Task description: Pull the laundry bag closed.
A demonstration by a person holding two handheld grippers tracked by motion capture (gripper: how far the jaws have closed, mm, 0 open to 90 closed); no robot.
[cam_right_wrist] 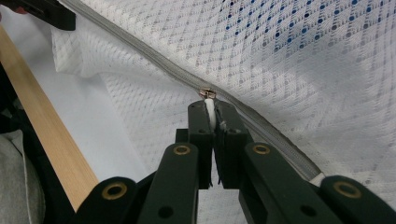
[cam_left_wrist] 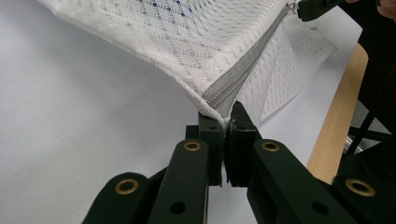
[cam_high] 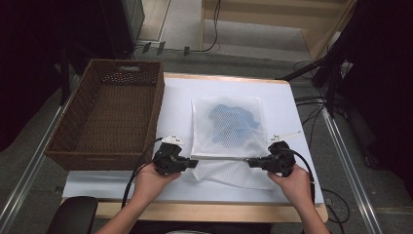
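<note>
You hold a white mesh laundry bag [cam_high: 228, 136] by its grey zipper [cam_high: 221, 158], one black tool in each hand, at the near edge of the white-covered tabletop [cam_high: 180, 105]. The bag lies flat on the tabletop just to the right of a brown woven wicker basket [cam_high: 109, 114], and a crumpled blue cloth [cam_high: 234, 118] shows through the mesh in the half of the bag farther from you.

Your left tool [cam_high: 191, 163] sits at the bag's left end, its jaws pressed together on the corner where the zipper tape ends; in the left gripper view [cam_left_wrist: 227, 133] the mesh and grey tape run straight into the closed jaws. Your right tool [cam_high: 252, 162] sits at the bag's right side, jaws pressed together on the small metal zipper pull [cam_right_wrist: 208, 93], which pokes out just above the jaw tips in the right gripper view [cam_right_wrist: 212, 114]. The zipper is stretched in a taut line between the two tools, lifted a little off the bag's lower flap.

The basket stands on the tabletop's left edge beside the bag. The pale wooden rim [cam_high: 204, 210] of the tabletop runs along your side, nearer to you than the bag.
</note>
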